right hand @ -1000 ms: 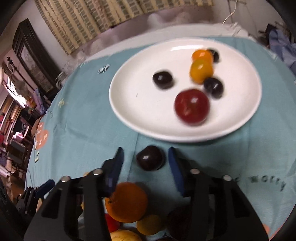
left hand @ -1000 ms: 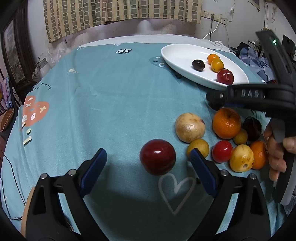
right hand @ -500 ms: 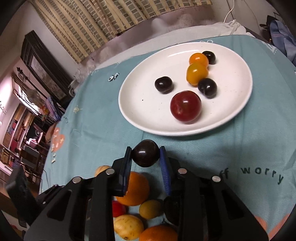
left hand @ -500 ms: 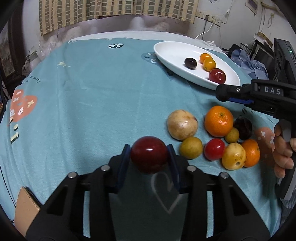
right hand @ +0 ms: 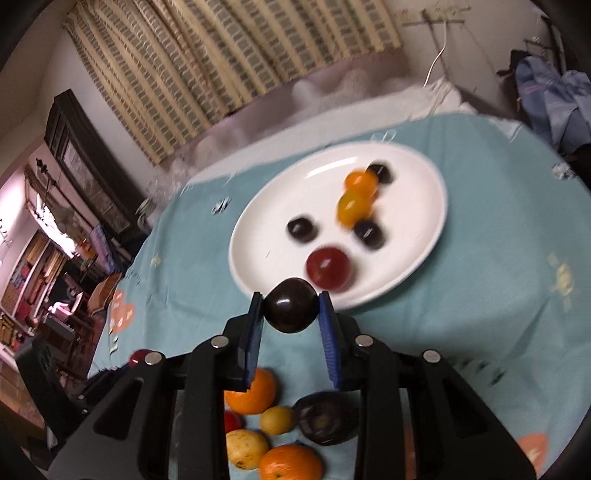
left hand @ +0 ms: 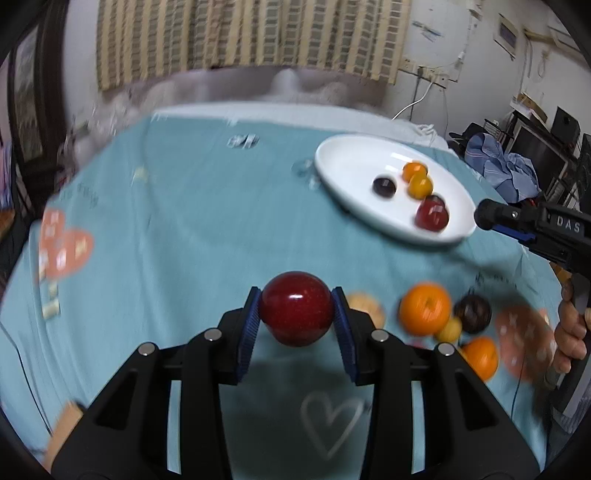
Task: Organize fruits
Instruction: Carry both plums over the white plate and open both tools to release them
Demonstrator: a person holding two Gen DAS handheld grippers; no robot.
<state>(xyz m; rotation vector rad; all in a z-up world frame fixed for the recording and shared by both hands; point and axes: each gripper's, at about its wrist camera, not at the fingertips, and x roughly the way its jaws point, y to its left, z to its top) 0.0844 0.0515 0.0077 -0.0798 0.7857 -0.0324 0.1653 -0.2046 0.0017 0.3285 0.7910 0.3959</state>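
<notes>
Above the teal cloth | left gripper [left hand: 296, 316] clamps red apple [left hand: 296, 308] | right gripper [right hand: 291, 314] clamps dark plum [right hand: 291, 310] | advice: lower onto white plate [right hand: 424, 258] gently, clear of fruit

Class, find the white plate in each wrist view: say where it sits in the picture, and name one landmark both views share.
Left wrist: the white plate sits upper right, beyond the red fruit held in the left gripper.
Right wrist: the plate fills the centre, just past the dark fruit in the right gripper.
Shared landmark: the striped curtain.
</notes>
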